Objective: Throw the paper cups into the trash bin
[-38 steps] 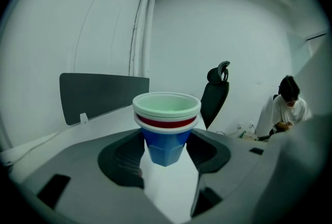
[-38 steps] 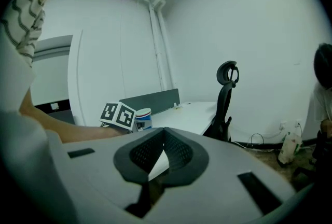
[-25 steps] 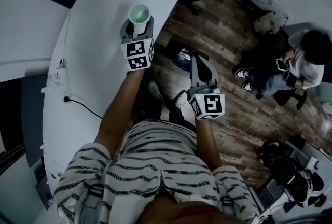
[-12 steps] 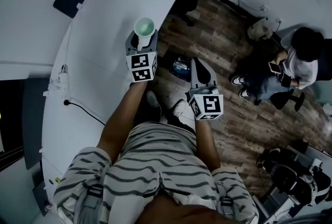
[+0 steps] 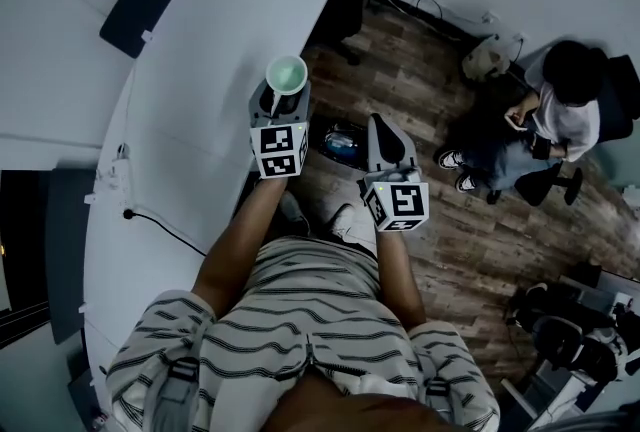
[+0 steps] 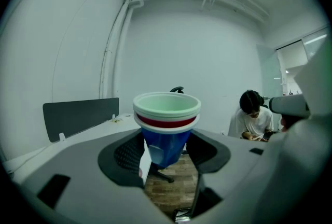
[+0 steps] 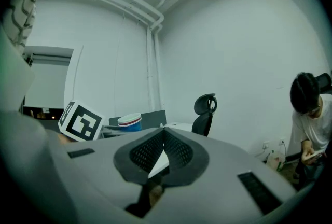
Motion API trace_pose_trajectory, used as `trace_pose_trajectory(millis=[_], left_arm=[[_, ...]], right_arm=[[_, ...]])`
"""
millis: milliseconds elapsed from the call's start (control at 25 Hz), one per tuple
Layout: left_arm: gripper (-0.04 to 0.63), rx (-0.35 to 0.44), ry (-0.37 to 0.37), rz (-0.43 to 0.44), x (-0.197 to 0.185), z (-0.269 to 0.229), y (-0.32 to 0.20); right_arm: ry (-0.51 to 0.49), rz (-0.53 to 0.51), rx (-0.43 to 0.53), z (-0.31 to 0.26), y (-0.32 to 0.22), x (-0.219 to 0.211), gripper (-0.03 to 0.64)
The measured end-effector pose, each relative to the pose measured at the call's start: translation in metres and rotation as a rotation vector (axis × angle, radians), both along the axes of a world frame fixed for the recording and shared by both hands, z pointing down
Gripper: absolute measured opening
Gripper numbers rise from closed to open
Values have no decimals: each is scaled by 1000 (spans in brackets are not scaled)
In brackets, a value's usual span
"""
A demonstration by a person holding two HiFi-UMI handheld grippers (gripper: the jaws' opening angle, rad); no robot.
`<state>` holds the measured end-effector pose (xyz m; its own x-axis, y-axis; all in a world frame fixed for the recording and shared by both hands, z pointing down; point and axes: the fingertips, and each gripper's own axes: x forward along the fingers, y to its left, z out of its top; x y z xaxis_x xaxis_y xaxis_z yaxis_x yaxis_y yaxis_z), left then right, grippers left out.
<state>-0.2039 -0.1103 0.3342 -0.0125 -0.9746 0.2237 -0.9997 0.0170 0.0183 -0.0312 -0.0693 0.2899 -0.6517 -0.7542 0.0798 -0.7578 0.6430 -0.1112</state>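
Blue paper cups (image 6: 167, 137), nested, with a red band, white rims and a pale green inside, stand upright in the left claw (image 6: 167, 149), gripped by its pads over the white tabletop's (image 5: 190, 90) edge. The right claw (image 7: 163, 139) is clenched, empty.

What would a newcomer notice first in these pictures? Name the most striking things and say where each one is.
The nested paper cups, blue with a red band, stand out, clamped upright in the left claw by the edge of the white desk. The right claw is shut and empty above the wooden floor. A seated person is at the head view's right.
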Motion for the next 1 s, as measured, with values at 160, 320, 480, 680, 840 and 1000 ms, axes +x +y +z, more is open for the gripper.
trace_pose_trajectory(millis=[160,320,480,680,840,1000], left_arm=[[268,12,5,33,17,-7,1],[268,22,4,77,36,-14,1],[268,23,5,117,57,-20,4],[268,36,-1,180,83,-25,5],[268,41,-10,234,103,-30,8],[268,42,-22,292,122,-33,12]], right_arm=[[-2,28,16,-5,-2,12,9],[-10,50,28,-11,-4,23,9],[-16,71,29,-13,-4,34,9],[-19,105,35,-14,-6,47,9],[-24,133,37,-18,-7,57,9],[-25,167,43,-20,-4,68,9]])
